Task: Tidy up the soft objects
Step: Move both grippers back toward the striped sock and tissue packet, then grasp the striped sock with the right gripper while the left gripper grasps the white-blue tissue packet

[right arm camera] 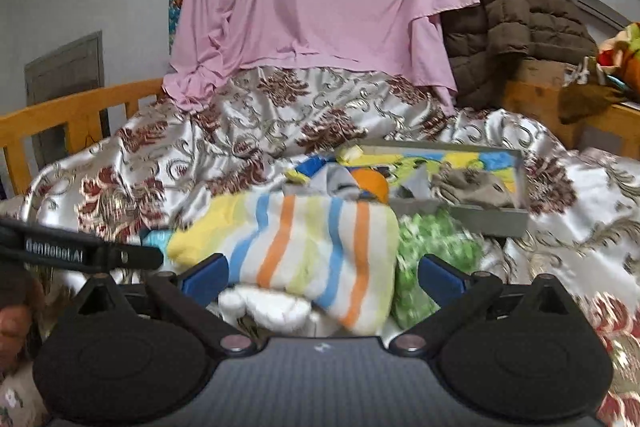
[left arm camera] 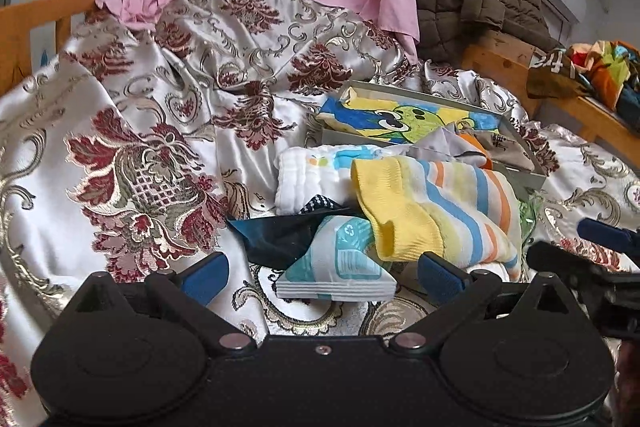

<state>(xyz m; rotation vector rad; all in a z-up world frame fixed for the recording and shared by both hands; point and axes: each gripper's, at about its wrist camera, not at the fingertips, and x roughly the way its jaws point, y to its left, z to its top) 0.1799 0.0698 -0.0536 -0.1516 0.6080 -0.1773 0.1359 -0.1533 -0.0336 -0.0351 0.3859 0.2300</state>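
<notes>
Hovering low over the bedspread (left arm camera: pixel 120 131), the left gripper (left arm camera: pixel 322 277) stands with its blue-padded jaws spread wide and nothing between them except the near end of a small teal-and-white packet (left arm camera: pixel 340 263), which lies on the cloth untouched by either pad. The right gripper (right arm camera: pixel 322 277) is likewise wide open and empty; its jaws frame the near edge of the striped towel (right arm camera: pixel 316 259), with no contact evident, though that view is blurred. Just beyond the left gripper, the pile of soft items sits in a heap: a yellow sock (left arm camera: pixel 394 215) lies on the striped towel, a white folded cloth (left arm camera: pixel 316 175) rests to the left of it, and a dark blue fabric piece (left arm camera: pixel 276 235) is partly tucked under the packet. A green item (right arm camera: pixel 432 259) lies at the right of the towel. Farther off stands the grey tray (left arm camera: pixel 528 183), already holding a cartoon-printed cloth (left arm camera: pixel 400 119) and some greyish pieces. Assessment: the sorting is part done, and the step in hand appears to be an approach for the next pick. The next move calls for lowering one gripper onto a single top item, most likely the sock or towel, closing on a fold so only that layer lifts, then carrying it to the tray.
</notes>
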